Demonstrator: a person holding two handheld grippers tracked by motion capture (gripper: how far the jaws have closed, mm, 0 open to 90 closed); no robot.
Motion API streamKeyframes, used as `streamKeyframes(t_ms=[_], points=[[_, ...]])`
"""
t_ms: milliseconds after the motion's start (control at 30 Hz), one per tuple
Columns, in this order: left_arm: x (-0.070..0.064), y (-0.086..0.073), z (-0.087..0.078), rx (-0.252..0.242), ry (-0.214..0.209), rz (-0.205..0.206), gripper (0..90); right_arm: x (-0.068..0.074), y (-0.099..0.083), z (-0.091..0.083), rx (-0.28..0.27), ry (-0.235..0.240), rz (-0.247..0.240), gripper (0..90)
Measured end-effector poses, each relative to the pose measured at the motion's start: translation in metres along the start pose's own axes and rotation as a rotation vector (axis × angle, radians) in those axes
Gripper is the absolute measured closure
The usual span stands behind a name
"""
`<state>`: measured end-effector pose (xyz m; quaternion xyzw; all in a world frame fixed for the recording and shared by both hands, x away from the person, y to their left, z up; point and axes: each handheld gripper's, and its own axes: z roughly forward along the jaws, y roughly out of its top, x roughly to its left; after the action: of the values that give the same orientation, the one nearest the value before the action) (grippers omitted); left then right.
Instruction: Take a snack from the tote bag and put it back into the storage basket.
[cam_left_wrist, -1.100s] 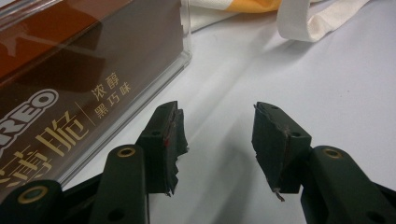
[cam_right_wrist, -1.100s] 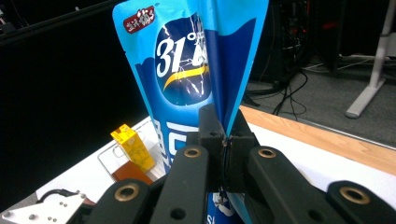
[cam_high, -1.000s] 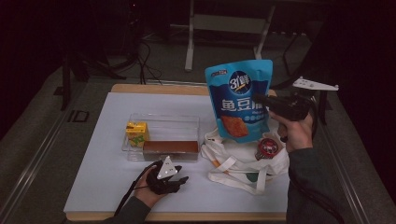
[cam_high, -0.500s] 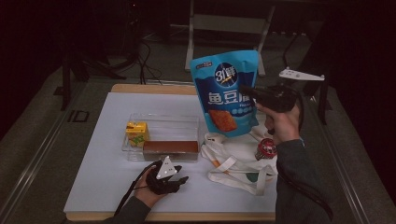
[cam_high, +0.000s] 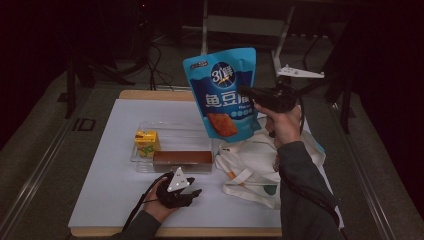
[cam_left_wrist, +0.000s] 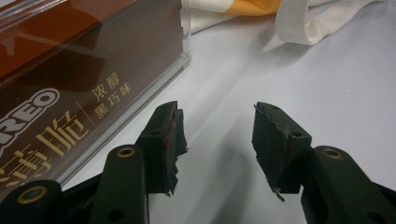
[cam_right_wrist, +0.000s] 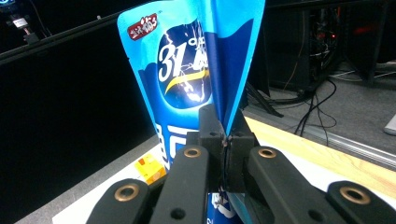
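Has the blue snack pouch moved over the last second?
Yes. The blue snack pouch, clamped in the right hand-held gripper, travelled leftward from above the tote bag toward the clear tray.

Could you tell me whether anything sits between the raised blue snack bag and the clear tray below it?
Nothing visible does. The right gripper holds the blue snack bag in open air above the clear tray, whose back part looks bare.

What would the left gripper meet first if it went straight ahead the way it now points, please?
Probably bare table, then the white cloth bag; the left gripper stands open, and the brown box lies just left of its line.
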<state>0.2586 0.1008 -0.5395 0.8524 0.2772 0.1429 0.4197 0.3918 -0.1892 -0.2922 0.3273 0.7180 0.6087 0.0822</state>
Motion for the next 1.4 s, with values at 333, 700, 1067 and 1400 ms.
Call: streamKeyframes(t_ms=[333,700,1067,1400], points=[[0.000,0.000,0.000,-0.001,-0.008,0.000,51.8,0.012,0.000,0.039,0.027,0.008,-0.002,89.0],[0.000,0.000,0.000,0.001,-0.010,0.009,51.7,0.016,-0.013,0.082,0.080,0.001,0.016,89.0],[0.000,0.000,0.000,0.001,-0.015,0.014,51.6,0.020,-0.031,0.126,0.118,-0.019,0.052,88.9],[0.000,0.000,0.000,0.001,-0.016,0.016,51.6,0.022,-0.047,0.156,0.142,-0.046,0.072,88.8]])
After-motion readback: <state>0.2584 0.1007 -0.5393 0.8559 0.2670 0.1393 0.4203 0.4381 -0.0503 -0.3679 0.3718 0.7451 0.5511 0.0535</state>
